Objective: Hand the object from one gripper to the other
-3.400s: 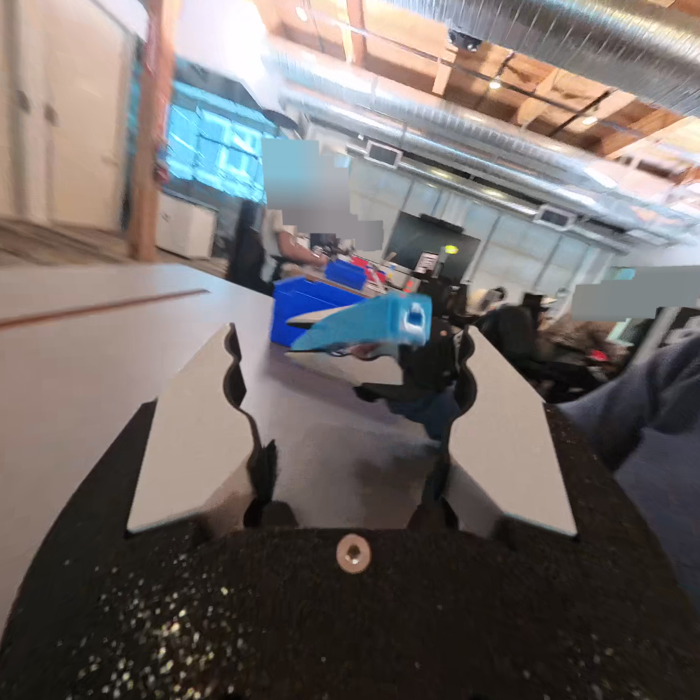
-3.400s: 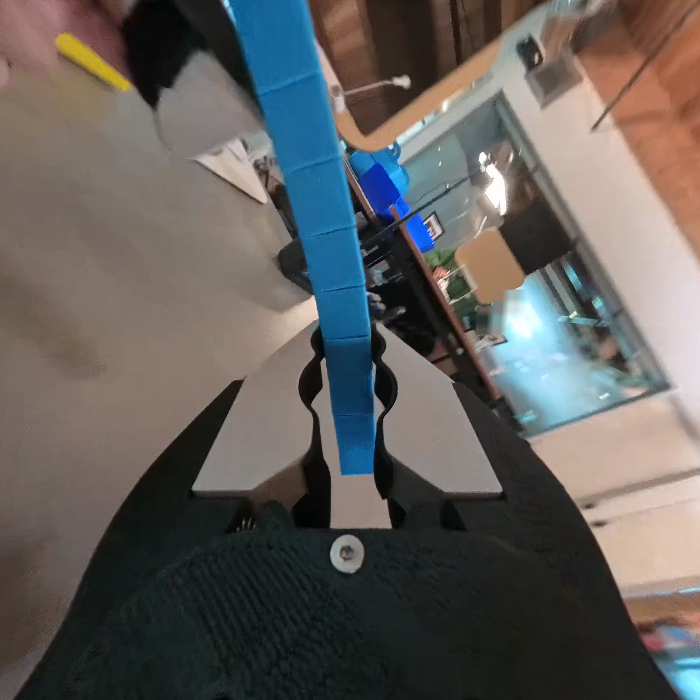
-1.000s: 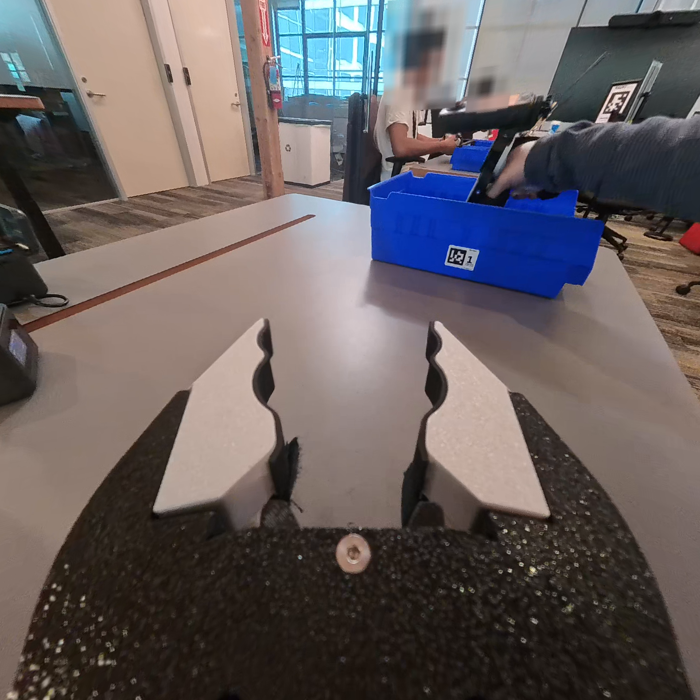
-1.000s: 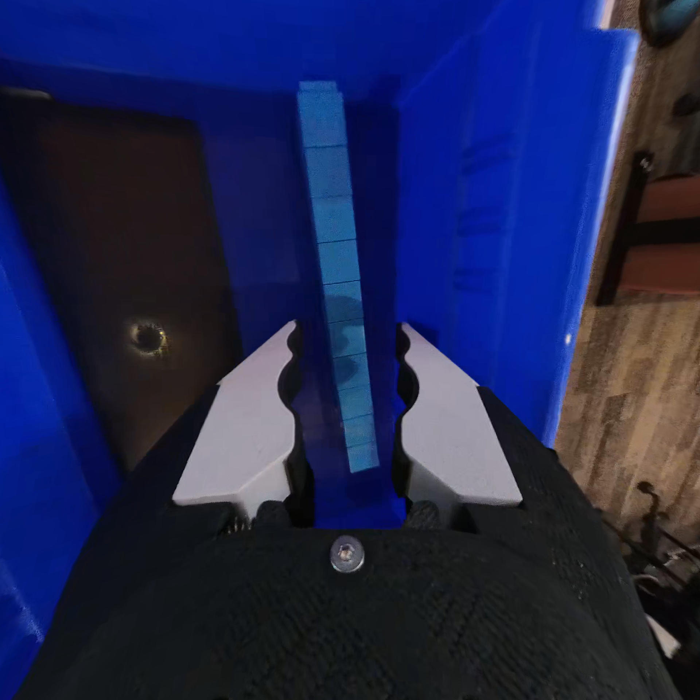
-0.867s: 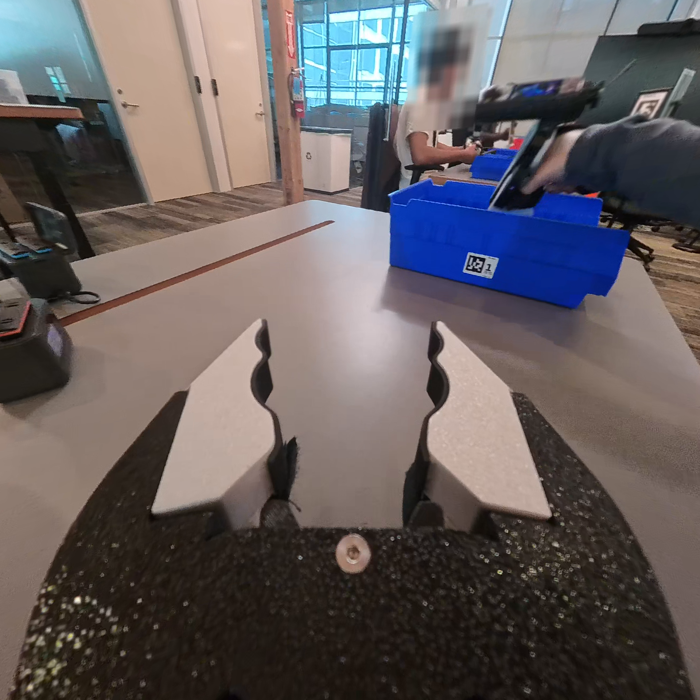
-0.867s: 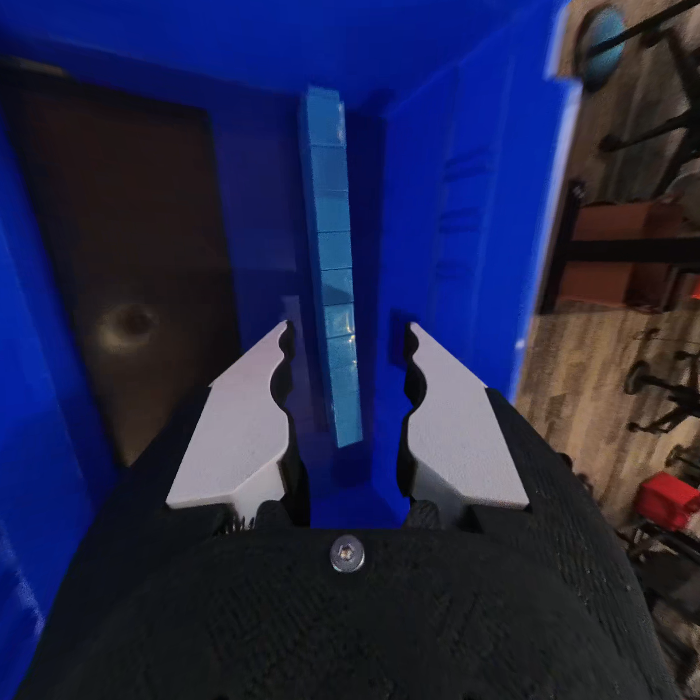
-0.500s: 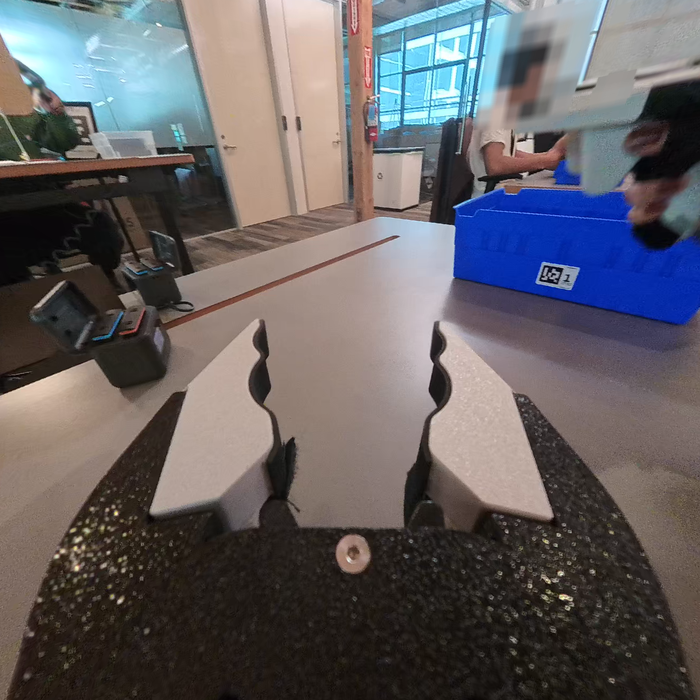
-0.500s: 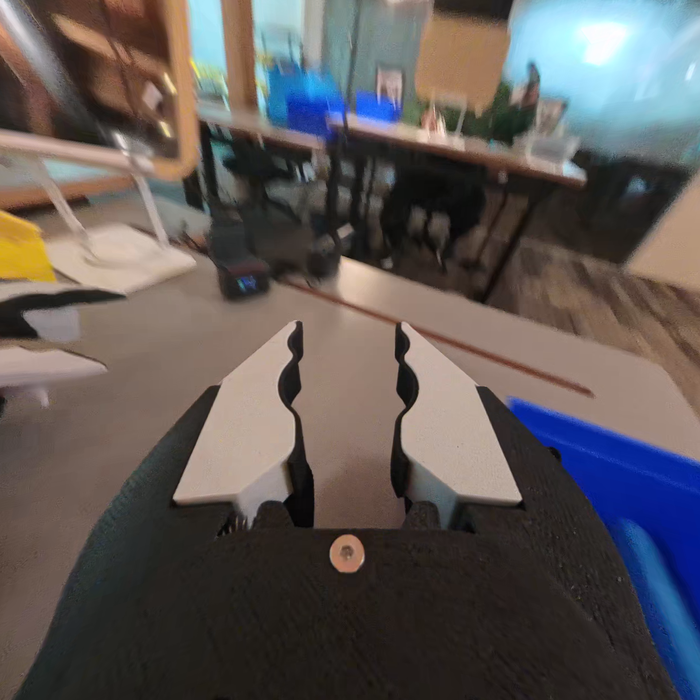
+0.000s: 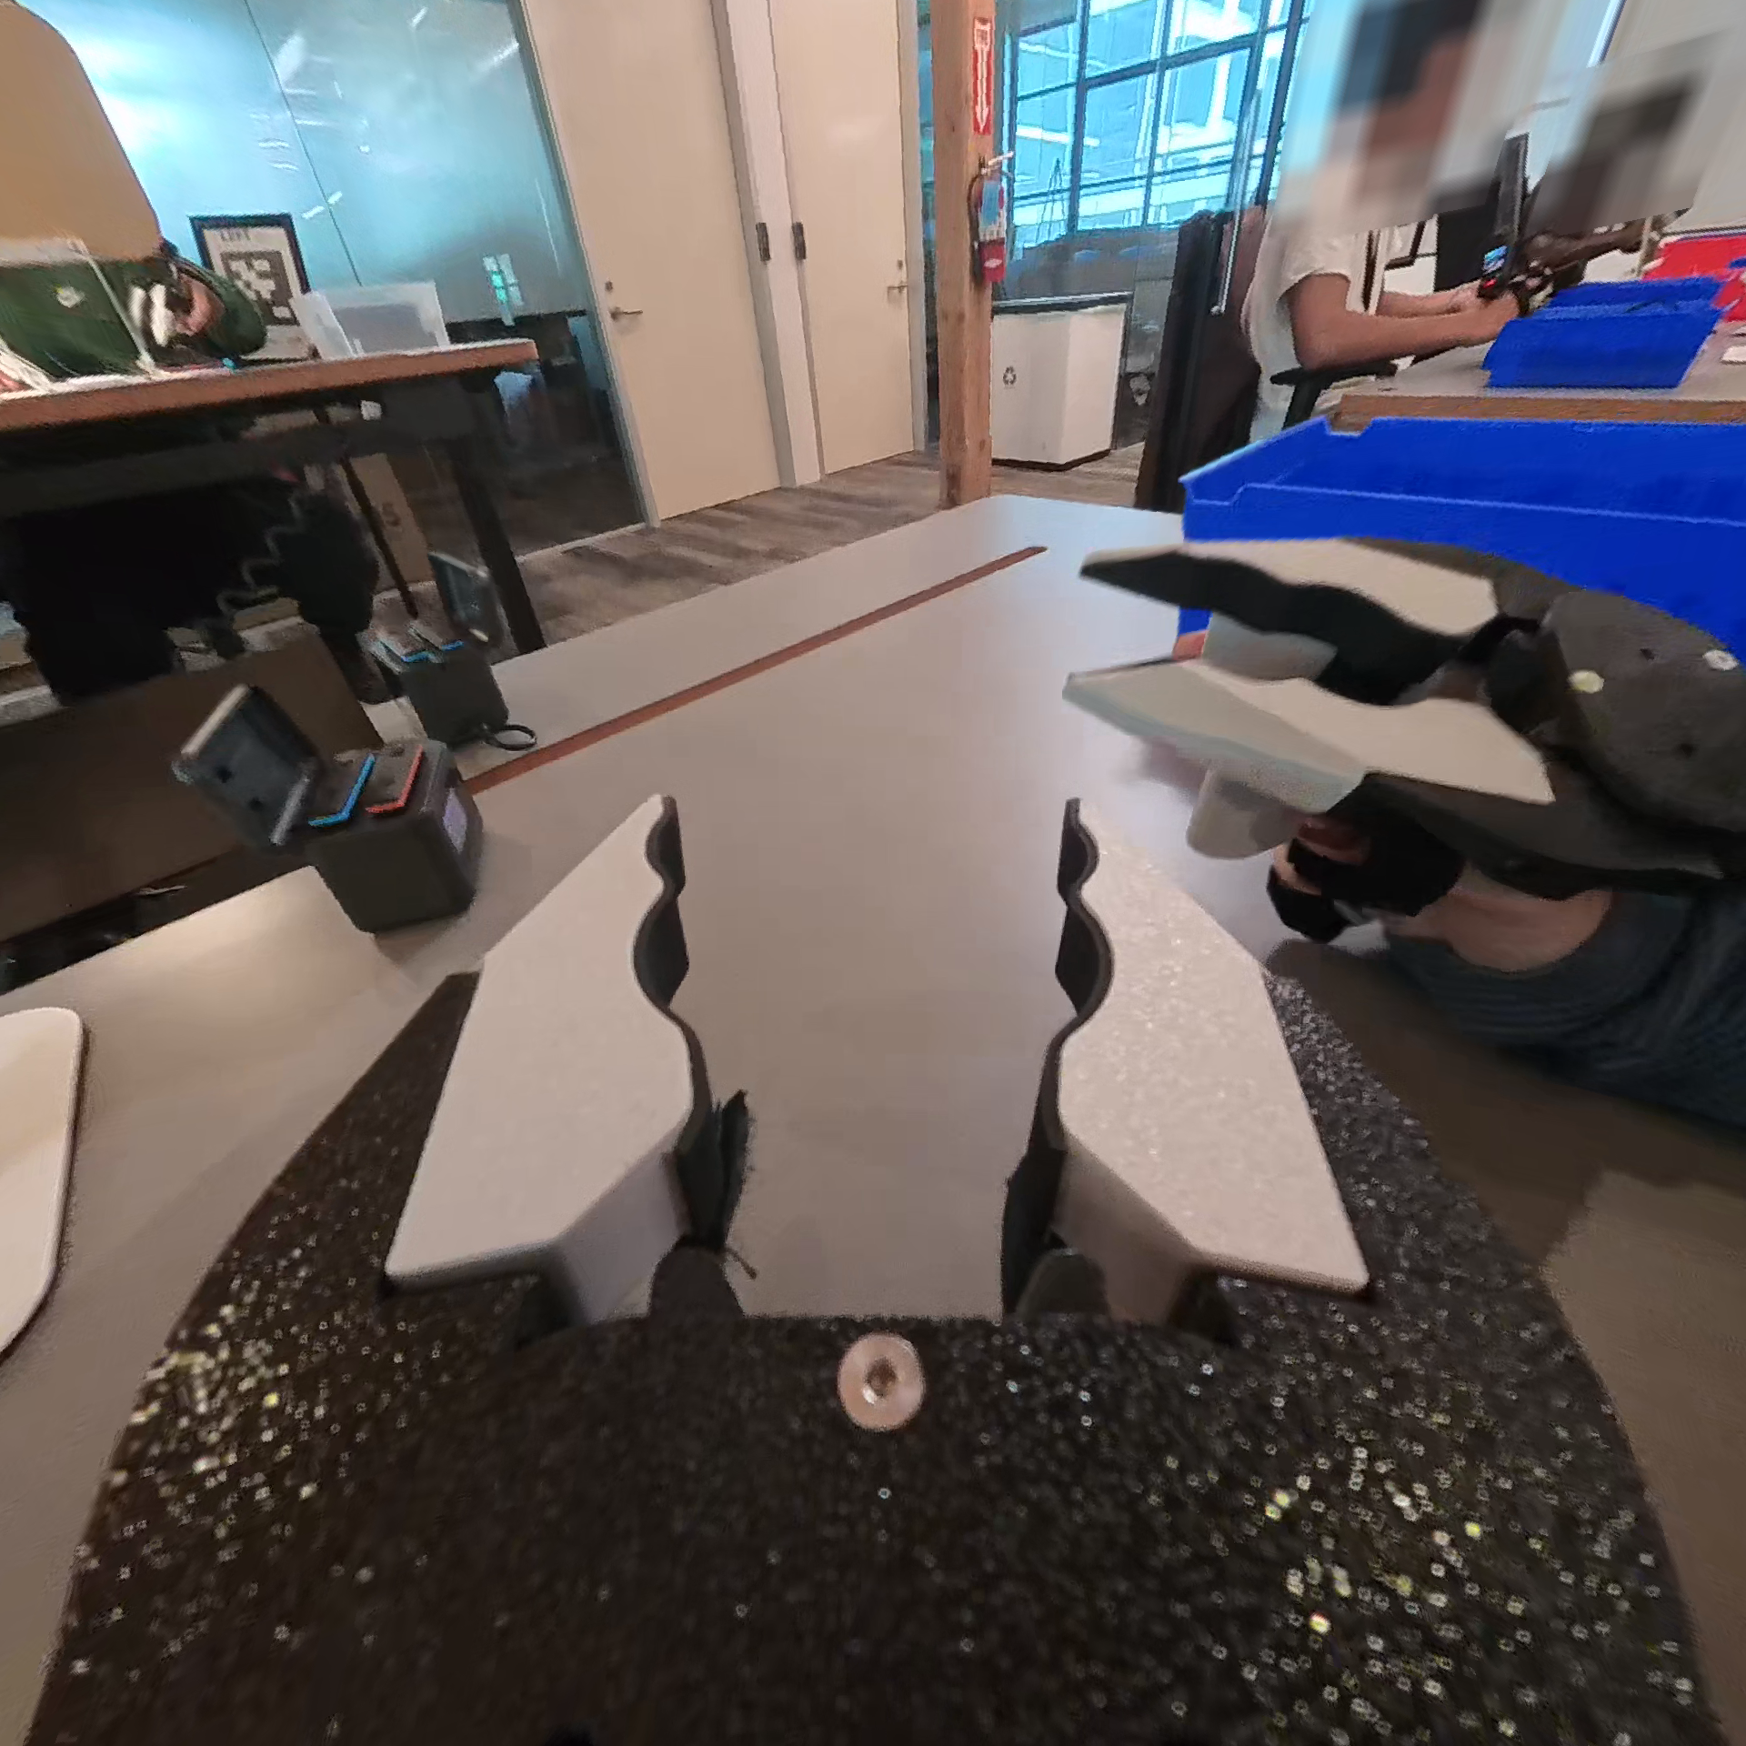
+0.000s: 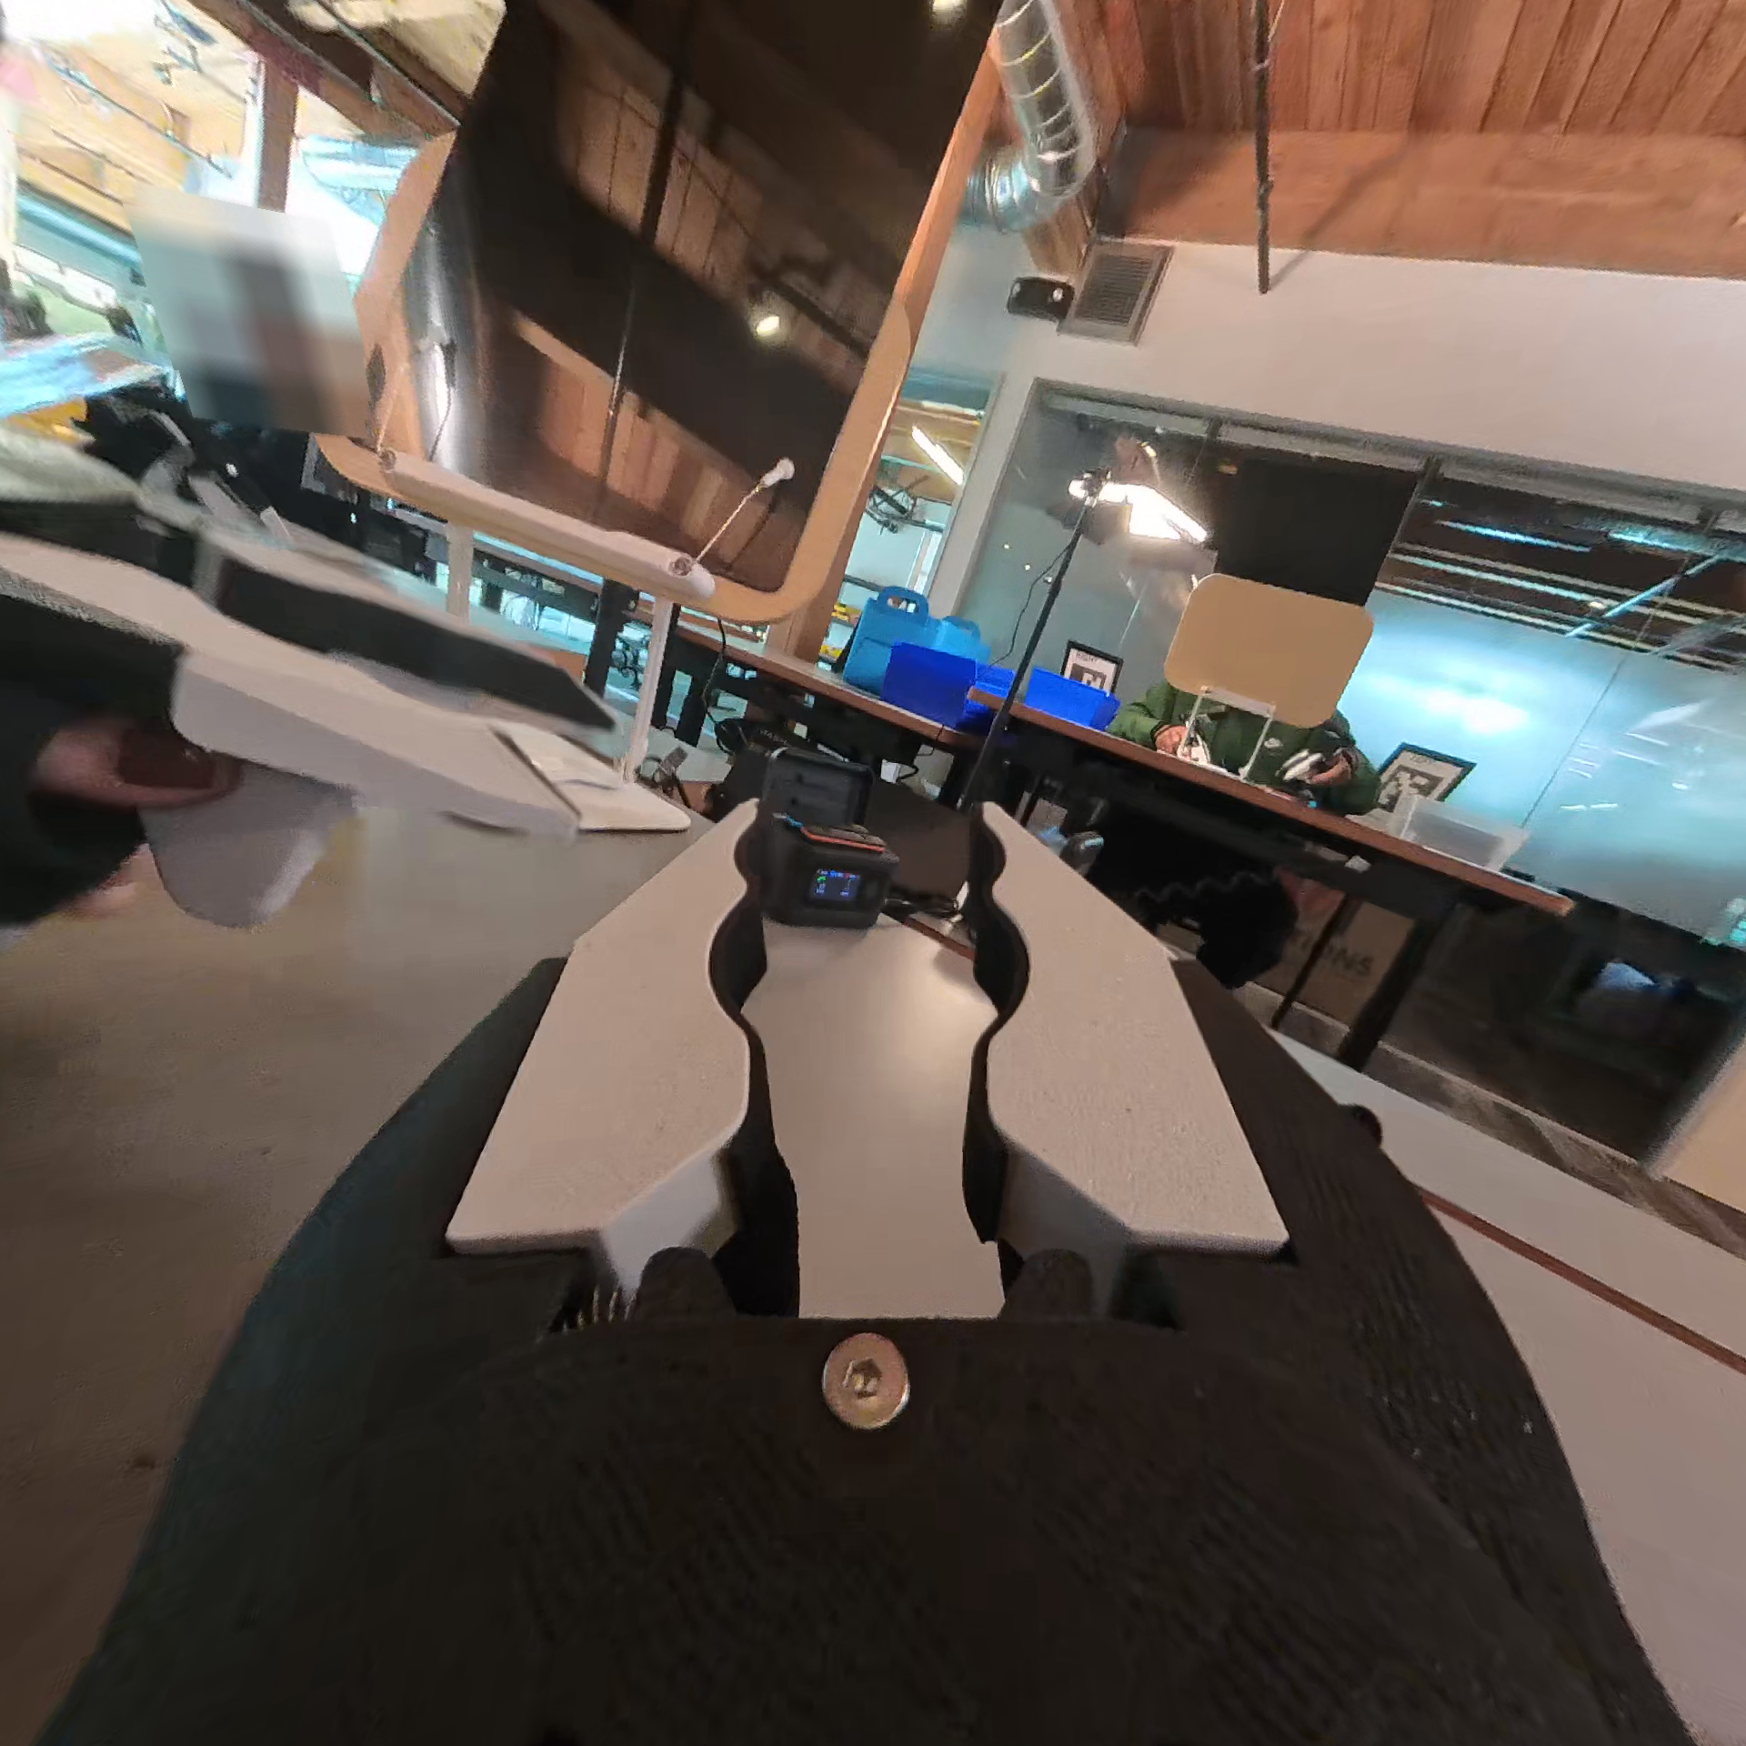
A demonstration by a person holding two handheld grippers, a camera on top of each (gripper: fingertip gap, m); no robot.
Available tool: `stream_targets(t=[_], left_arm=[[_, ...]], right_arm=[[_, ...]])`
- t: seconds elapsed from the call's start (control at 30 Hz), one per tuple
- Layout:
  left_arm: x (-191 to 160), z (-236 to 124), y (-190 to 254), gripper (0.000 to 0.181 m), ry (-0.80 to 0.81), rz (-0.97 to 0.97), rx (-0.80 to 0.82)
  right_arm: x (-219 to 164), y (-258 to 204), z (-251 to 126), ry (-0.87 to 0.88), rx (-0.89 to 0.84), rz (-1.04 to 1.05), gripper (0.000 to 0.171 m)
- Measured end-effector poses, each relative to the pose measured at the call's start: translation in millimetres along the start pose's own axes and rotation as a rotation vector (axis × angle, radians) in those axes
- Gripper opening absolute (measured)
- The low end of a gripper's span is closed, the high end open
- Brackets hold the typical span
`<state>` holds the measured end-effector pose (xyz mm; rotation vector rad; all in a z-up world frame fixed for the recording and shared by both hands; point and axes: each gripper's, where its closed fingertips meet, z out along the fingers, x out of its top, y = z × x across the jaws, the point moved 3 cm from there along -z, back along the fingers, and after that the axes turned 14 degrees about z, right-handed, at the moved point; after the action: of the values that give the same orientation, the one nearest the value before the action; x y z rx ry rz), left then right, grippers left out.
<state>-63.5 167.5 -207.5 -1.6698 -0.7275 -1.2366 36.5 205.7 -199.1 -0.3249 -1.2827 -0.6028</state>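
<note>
My left tool [image 9: 864, 822] and right tool [image 10: 864, 831] both hang spread and empty over the grey table [image 9: 850, 680], with the object out of sight, perhaps in the blue bin [image 9: 1474, 491], so I cannot judge its weight or grip.

The object shows in neither view. Your left gripper [image 9: 869, 822] points forward with white fingers spread wide. Your right gripper [image 9: 1077, 625] sits at 2 o'clock from it, turned on its side, fingers parted.
</note>
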Motion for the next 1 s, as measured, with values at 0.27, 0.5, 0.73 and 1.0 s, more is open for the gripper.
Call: stream_targets(t=[0.27, 0.5, 0.73, 1.0], left_arm=[[52.5, -99.6, -17.8, 0.079, -0.01, -0.12, -0.056], [-5.6, -253.6, -123.9, 0.069, -0.585, 0.303, 0.035], [-73.0, -336.0, -165.1, 0.062, -1.073, 0.457, 0.006], [-118.0, -334.8, -168.9, 0.046, -1.208, 0.476, -0.1]], right_arm=[[-5.5, -0.2, 2.5, -0.032, 0.009, 0.009, 0.037], [-8.9, -4.5, 5.3, -0.051, 0.035, 0.009, 0.035], [-9.9, -8.0, 5.7, -0.059, 0.048, -0.009, 0.033], [-9.7, -8.2, 4.8, -0.059, 0.049, -0.009, 0.032]])
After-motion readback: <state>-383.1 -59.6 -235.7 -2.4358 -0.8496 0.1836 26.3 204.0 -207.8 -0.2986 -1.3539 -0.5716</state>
